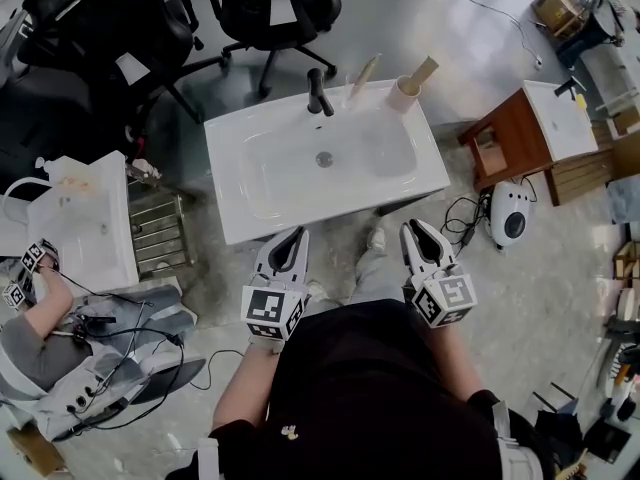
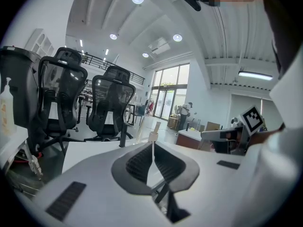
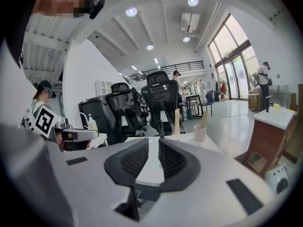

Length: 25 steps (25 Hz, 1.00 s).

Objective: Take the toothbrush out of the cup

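Observation:
A white sink (image 1: 400, 173) stands in front of me with a black faucet (image 1: 319, 92) at its far rim. To the right of the faucet a clear cup (image 1: 352, 90) holds a pale toothbrush (image 1: 366, 70). A beige cup (image 1: 404, 95) further right holds a wooden-handled brush (image 1: 426, 69). My left gripper (image 1: 297, 234) is shut and empty, just short of the sink's near edge. My right gripper (image 1: 412, 227) stands slightly open with nothing between its fingers, also at the near edge. The right gripper view shows the clear cup (image 3: 176, 130) and the beige cup (image 3: 200, 133) far beyond the jaws.
Black office chairs (image 1: 270, 3) stand behind the sink. A wooden cabinet (image 1: 515, 133) and a white device (image 1: 511, 215) on the floor are at the right. At the left are a white table (image 1: 80, 218) and another person's arm (image 1: 35, 313) holding a marker cube.

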Available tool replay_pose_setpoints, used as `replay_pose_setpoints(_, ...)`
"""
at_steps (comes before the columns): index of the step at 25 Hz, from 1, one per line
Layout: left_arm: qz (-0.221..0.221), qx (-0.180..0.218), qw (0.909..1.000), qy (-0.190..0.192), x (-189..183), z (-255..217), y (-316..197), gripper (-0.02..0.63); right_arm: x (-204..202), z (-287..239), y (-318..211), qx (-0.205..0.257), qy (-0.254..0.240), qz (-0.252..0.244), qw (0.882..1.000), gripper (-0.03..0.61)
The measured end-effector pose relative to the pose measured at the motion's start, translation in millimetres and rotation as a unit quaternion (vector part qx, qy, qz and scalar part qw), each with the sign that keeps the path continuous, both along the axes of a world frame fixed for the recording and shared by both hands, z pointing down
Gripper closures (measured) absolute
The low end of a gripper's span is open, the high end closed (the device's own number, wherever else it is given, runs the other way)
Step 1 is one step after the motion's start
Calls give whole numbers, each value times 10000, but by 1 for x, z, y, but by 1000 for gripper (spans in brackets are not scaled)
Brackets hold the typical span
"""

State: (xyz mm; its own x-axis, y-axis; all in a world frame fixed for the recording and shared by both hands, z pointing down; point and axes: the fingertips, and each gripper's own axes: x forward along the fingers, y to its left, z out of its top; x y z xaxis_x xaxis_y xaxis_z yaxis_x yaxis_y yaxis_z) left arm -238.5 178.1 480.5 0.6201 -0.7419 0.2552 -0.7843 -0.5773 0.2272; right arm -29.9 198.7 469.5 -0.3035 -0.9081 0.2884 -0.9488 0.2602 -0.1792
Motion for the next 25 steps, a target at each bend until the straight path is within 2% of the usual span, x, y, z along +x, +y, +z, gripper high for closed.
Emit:
replay_pose_setpoints(5,-114,-31,9999,-99,6,3,-19,583,5,5,-27,-8,-33,-155,9999,500)
replay_pose_setpoints(13,-397,-64,9987,-305,40,4,-62,583,36,11,-84,-31,-235,-536,9983,500)
replay_pose_setpoints(25,-1025,-124,9927,-623,102,-5,-132,583,106,16,-181,-76,-571,-1044,9929,500)
